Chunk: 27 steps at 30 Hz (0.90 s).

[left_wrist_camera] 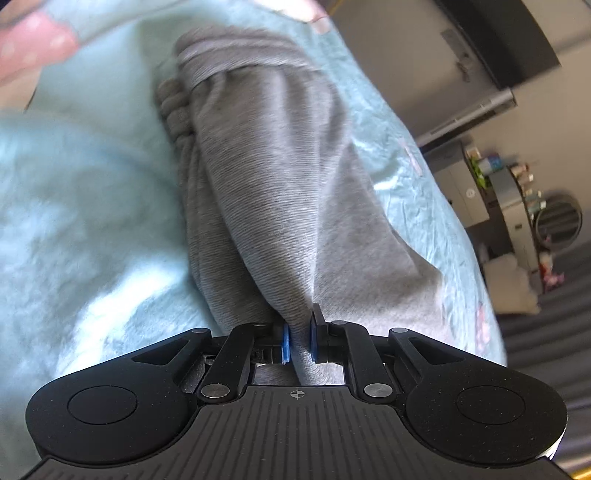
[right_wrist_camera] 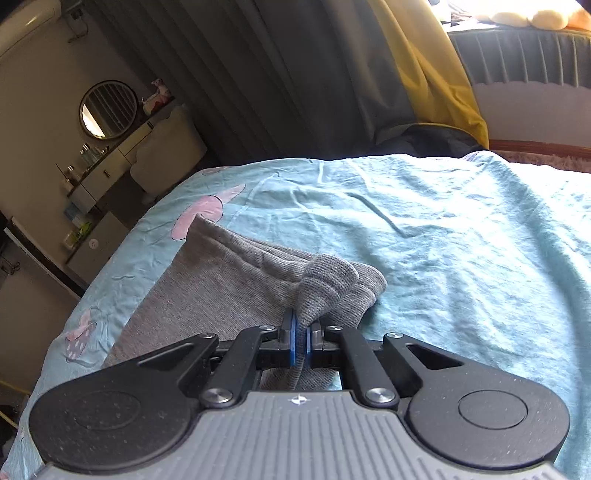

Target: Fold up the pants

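Both tongs are pinched tight on grey cloth: the left gripper holds a bunch of the pants, the right gripper a ribbed cuff. The pants lie on the blue sheet. The 2 hands should lift evenly, keeping the edges aligned.

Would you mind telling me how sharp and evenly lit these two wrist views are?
Left wrist view: the gray pants and the teal bedsheet are smeared by motion blur, while the left gripper stays crisp. Right wrist view: sharper on the pants; sunlight blows out the window area at top right and brightens the sheet. Both views bend straight edges near the borders.
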Tool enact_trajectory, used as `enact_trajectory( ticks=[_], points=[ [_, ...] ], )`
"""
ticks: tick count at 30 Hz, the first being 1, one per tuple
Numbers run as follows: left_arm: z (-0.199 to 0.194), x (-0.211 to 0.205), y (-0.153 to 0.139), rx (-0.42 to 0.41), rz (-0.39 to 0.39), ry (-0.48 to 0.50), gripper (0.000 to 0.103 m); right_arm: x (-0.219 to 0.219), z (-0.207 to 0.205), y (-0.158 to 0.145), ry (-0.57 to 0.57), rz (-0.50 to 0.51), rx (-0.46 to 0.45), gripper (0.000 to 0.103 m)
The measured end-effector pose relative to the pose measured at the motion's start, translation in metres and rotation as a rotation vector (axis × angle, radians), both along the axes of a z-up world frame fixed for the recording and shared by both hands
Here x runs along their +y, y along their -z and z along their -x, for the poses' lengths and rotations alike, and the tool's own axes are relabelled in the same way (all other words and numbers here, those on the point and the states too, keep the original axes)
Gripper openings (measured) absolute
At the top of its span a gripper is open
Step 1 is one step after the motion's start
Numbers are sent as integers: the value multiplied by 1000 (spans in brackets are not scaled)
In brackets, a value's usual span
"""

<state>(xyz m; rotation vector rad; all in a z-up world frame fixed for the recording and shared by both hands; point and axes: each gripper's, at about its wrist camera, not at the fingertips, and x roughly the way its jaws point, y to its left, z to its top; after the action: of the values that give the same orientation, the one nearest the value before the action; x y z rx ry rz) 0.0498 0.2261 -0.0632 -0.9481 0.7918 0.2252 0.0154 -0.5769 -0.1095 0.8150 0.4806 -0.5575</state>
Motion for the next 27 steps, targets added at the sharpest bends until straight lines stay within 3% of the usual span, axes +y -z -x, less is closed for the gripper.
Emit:
enact_trajectory(
  ticks=[4, 7, 12, 16, 17, 24, 27],
  points=[
    [-3, -4, -8, 14, -44, 16, 15, -6, 2, 2, 0, -89, -24, 7],
    [-2, -5, -6, 13, -50, 20, 15, -8, 2, 12, -10, -157, -39, 20],
    [-4, -1, 2, 21, 8, -8, 15, -8, 1, 28, -24, -298, -88, 27],
    [-8, -2, 1, 26, 5, -1, 13, -3, -8, 22, -56, -236, -56, 21],
    [-7, -2, 0, 21, 2, -1, 12, -1, -9, 17, -59, -199, -47, 4],
    [11, -8, -31, -58, -84, 12, 11, 10, -1, -30, -60, 55, -49, 4],
    [10, -11, -29, -12, -145, 59, 12, 11, -7, -23, -70, 115, 31, 5]
  ],
)
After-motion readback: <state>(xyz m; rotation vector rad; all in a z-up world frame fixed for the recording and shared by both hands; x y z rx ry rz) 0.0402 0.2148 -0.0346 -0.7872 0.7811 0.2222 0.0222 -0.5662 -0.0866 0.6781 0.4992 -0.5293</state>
